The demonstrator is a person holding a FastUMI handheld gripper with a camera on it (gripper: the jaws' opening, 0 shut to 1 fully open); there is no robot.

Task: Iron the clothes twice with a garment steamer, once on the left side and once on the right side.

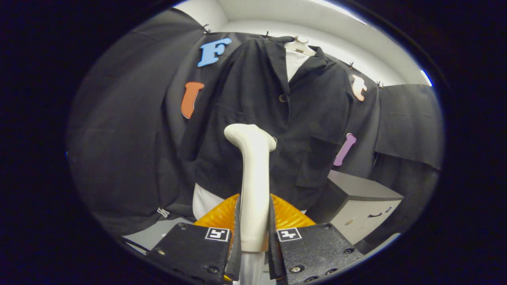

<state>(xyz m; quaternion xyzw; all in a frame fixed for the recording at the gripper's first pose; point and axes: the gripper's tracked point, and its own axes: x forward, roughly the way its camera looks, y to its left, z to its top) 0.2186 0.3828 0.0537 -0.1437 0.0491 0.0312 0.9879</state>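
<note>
Claw (254, 233) clamped on handle of garment steamer (253, 182), both fingers pressing its sides. Steamer upright, head up against front of dark jacket (273, 118) hanging just beyond the fingers.

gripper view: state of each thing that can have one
tongs: shut on the garment steamer's handle
garment steamer: held upright, head close to the jacket front
jacket: hanging on a hanger, buttoned at the chest
cabinet: drawers closed
</note>
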